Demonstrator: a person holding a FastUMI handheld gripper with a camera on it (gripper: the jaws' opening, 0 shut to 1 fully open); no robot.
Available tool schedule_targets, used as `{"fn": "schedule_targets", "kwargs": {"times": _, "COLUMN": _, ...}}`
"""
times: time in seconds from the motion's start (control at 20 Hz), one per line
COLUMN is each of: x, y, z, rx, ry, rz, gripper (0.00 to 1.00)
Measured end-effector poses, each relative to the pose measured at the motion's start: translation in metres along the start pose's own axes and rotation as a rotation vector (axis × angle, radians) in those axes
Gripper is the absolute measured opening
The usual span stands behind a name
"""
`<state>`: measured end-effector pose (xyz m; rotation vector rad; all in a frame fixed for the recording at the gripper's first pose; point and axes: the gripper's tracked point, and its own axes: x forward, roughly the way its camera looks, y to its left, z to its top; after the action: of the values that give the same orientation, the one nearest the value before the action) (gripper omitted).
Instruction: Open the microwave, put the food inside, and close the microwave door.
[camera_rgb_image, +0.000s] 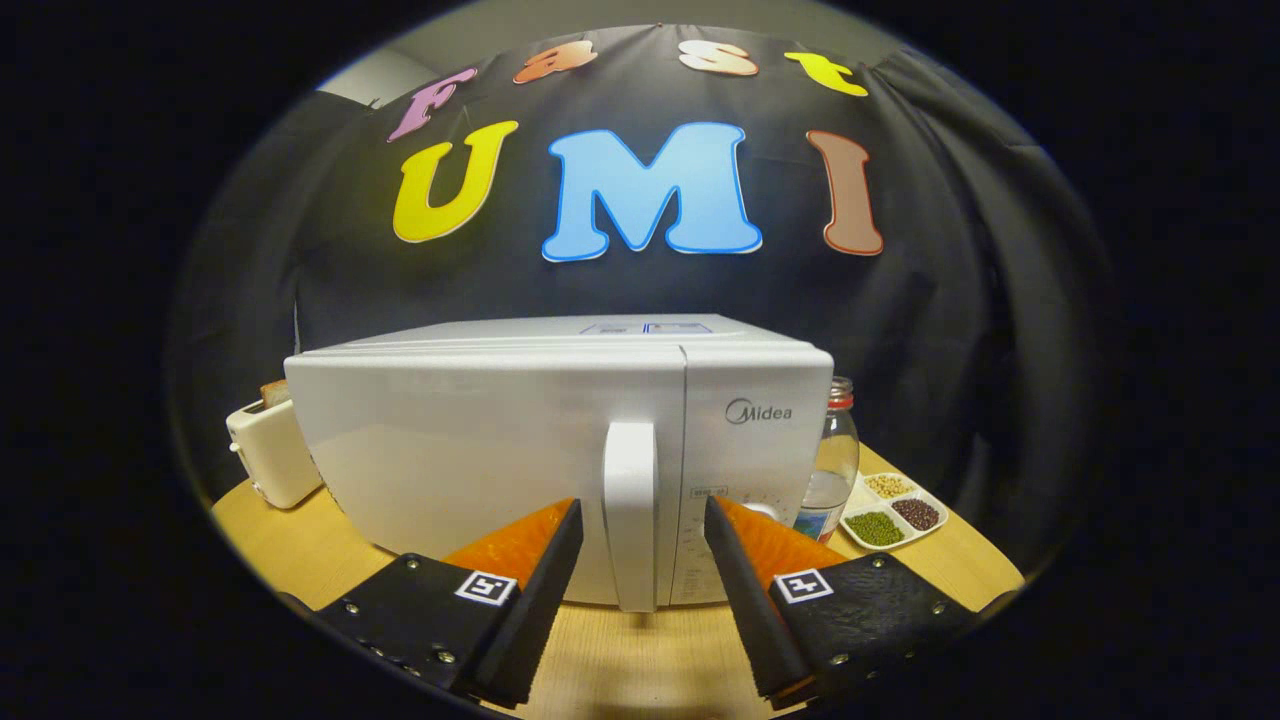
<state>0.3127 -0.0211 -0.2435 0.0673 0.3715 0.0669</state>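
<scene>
Door (480, 460) staying shut | I am holding claw (642, 520) wide, straddling handle (630, 520) untouched | opening, loading, closing all remaining

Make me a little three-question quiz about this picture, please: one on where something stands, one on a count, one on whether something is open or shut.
1. Where does the toaster stand?
A. on top of the microwave
B. beside the microwave, on the door's far side from the handle
C. between the fingers

2. How many compartments of the divided dish hold beans or grains?
A. one
B. three
C. five

3. How is the microwave door?
A. closed
B. swung wide open
C. taken off

Answers:
1 B: the toaster sits on the table by the microwave, away from the handle.
2 B: one fill is yellowish, one dark red, one green.
3 A: the door lies flush with the front; the gripper is open, its fingers either side of the handle without pressing it.
</scene>
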Motion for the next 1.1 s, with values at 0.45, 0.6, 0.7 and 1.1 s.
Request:
{"fn": "schedule_targets", "kwargs": {"times": 0.45, "x": 0.010, "y": 0.005, "z": -0.009, "rx": -0.004, "ry": 0.038, "rz": -0.023, "gripper": 0.30}}
{"fn": "schedule_targets", "kwargs": {"times": 0.6, "x": 0.012, "y": 0.006, "z": -0.010, "rx": 0.001, "ry": 0.049, "rz": -0.023, "gripper": 0.20}}
{"fn": "schedule_targets", "kwargs": {"times": 0.7, "x": 0.007, "y": 0.006, "z": -0.010, "rx": -0.013, "ry": 0.051, "rz": -0.033, "gripper": 0.14}}
{"fn": "schedule_targets", "kwargs": {"times": 1.1, "x": -0.035, "y": 0.017, "z": -0.022, "rx": -0.069, "ry": 0.050, "rz": -0.010, "gripper": 0.08}}
